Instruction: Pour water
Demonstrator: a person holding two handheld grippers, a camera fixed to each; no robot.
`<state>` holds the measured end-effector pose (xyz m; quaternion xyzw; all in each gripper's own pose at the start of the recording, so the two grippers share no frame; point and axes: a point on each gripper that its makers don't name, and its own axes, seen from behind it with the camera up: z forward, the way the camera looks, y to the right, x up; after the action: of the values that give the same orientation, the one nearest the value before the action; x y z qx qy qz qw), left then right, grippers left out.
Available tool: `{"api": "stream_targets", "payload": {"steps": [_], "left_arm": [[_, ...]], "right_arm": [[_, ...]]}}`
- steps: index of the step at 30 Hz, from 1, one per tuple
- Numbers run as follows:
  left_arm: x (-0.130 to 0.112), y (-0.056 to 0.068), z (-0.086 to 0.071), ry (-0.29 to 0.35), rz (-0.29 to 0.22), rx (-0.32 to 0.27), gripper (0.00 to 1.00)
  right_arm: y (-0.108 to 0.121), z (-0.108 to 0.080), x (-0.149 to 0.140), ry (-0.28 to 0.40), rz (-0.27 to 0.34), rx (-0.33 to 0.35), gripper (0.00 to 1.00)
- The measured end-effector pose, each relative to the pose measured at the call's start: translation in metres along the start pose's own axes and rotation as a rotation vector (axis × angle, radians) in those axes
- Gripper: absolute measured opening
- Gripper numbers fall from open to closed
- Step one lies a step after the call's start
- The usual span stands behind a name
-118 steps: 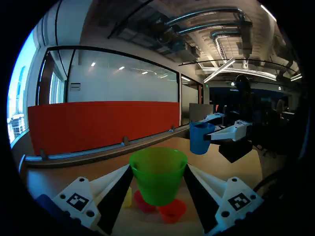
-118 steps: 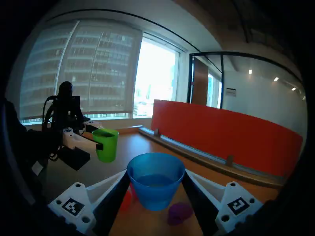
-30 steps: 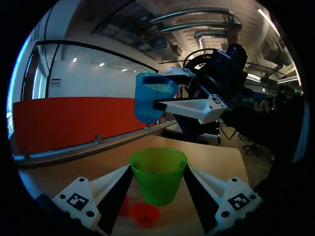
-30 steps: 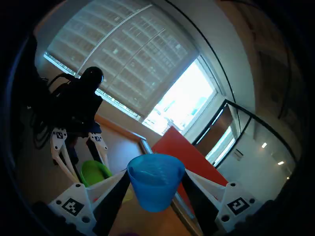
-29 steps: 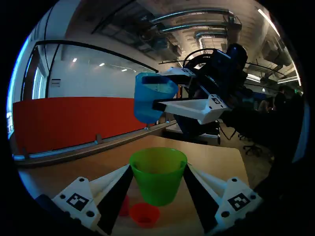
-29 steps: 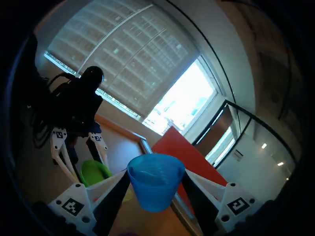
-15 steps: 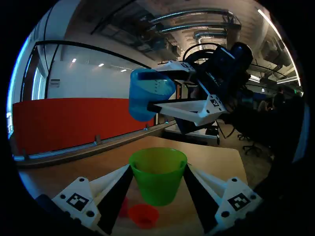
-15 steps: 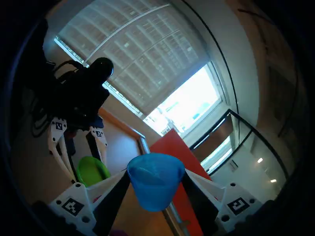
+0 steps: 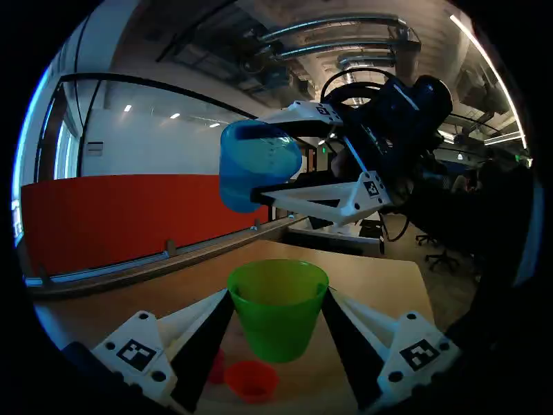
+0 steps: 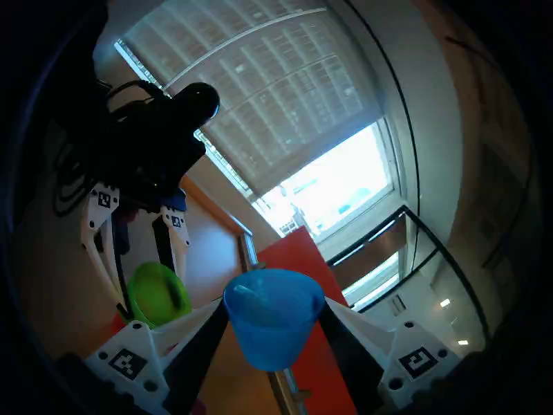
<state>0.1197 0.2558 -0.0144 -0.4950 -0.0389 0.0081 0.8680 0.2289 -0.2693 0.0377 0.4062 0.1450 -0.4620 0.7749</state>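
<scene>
Nearest, the left gripper [image 9: 278,304] has its jaws clamped on the green cup [image 9: 278,328], held over the surface [image 9: 377,277]. Beyond and higher, the right gripper [image 9: 257,164] has its jaws gripping the tilted blue cup [image 9: 243,178]. If it tips off-centre, the water would likely miss the green rim.

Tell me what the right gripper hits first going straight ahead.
Nothing near: past its translucent blue plastic cup, the right gripper faces open air, then probably the bright window; depth is unclear.
</scene>
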Motion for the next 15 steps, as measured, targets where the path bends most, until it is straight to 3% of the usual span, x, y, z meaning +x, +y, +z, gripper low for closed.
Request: {"api": "stream_targets", "payload": {"steps": [15], "left_arm": [[0.0039, -0.0006, 0.0013, 0.008, 0.019, 0.006, 0.86]], "right_arm": [[0.0064, 0.0011, -0.0003, -0.02, -0.123, -0.013, 0.91]]}}
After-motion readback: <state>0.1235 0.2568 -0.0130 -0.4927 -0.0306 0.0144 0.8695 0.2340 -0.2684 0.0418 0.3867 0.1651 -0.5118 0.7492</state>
